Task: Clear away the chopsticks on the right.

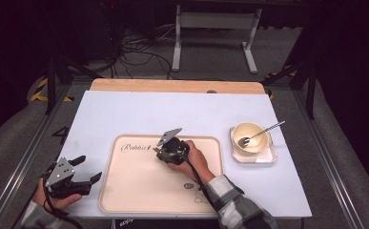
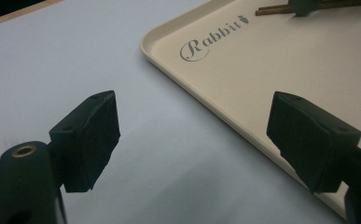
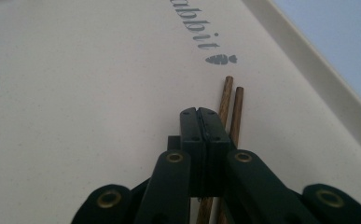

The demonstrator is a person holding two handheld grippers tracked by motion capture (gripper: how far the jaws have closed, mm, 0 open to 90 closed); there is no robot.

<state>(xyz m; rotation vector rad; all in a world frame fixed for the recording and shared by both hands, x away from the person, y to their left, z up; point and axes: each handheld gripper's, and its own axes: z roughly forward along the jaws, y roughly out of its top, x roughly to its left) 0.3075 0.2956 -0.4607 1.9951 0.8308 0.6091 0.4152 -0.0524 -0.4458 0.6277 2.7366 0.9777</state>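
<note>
Tray (image 3: 75,116): chopsticks (image 3: 232,109) under right tool (image 3: 200,114)

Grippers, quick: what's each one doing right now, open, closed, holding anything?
Left gripper: open, holding nothing, beside the tray.
Right gripper: jaws closed over the chopsticks on the tray; cannot tell if they are gripped.

Two thin brown wooden chopsticks (image 3: 231,109) show grain (matt, slightly rough) on the smooth cream plastic tray (image 3: 75,116); the black hand-held gripper (image 3: 199,116) looks matt plastic.
</note>
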